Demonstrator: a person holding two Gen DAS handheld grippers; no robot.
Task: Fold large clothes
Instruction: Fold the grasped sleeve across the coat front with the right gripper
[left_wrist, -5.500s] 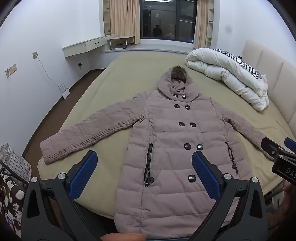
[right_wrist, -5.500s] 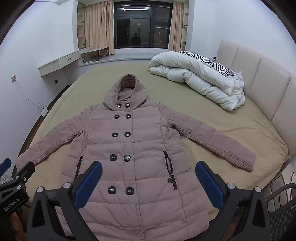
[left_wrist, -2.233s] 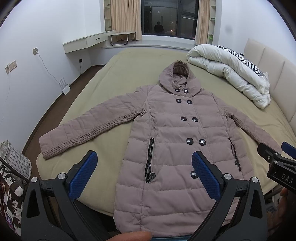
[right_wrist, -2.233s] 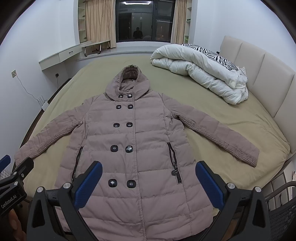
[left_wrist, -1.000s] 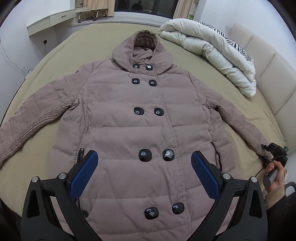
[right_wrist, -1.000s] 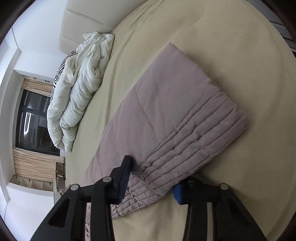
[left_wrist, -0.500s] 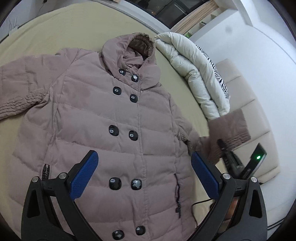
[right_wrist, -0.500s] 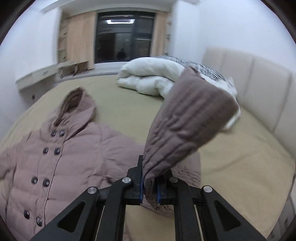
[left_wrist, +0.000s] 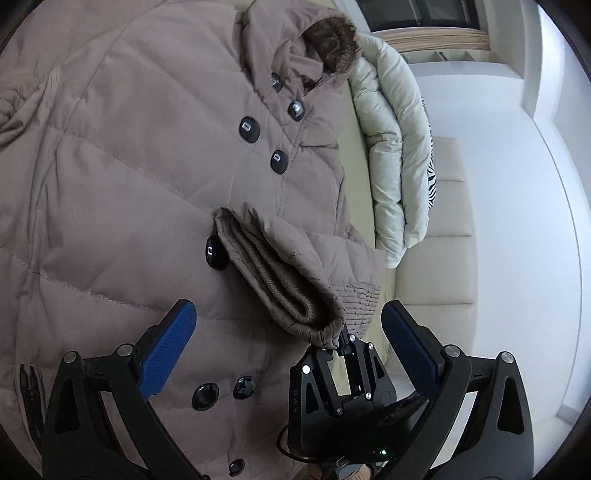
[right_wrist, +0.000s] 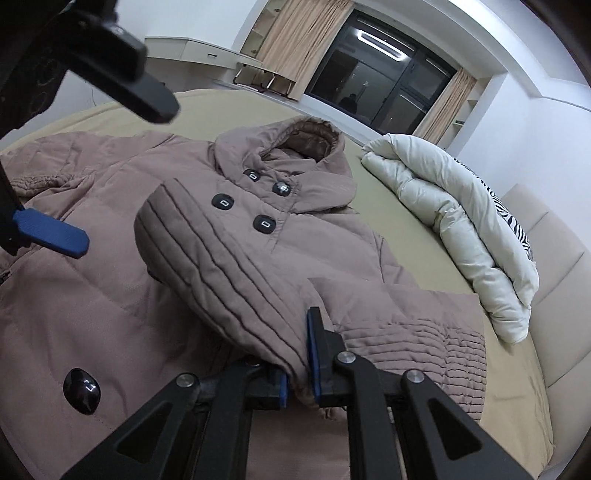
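Note:
A taupe hooded padded coat (left_wrist: 129, 177) with black buttons lies face up on the bed; it also shows in the right wrist view (right_wrist: 92, 295). My right gripper (right_wrist: 297, 373) is shut on the cuff of the coat's right sleeve (right_wrist: 207, 258) and holds it over the coat's front. In the left wrist view the same cuff (left_wrist: 280, 273) hangs from the right gripper (left_wrist: 338, 345), folded across the chest. My left gripper (left_wrist: 288, 332) is open and empty, hovering above the coat near the cuff. One of its blue fingers (right_wrist: 51, 230) shows in the right wrist view.
A rolled white duvet (right_wrist: 454, 221) with a zebra-print cushion (right_wrist: 513, 221) lies at the bed's far right. The beige headboard (right_wrist: 554, 288) is on the right. A dark window with curtains (right_wrist: 376, 88) and a wall shelf stand beyond the olive bedsheet (right_wrist: 399, 225).
My right gripper has carried the right sleeve cuff from up in the air inward and down over the coat's chest. My left gripper has moved closer above the coat, still open.

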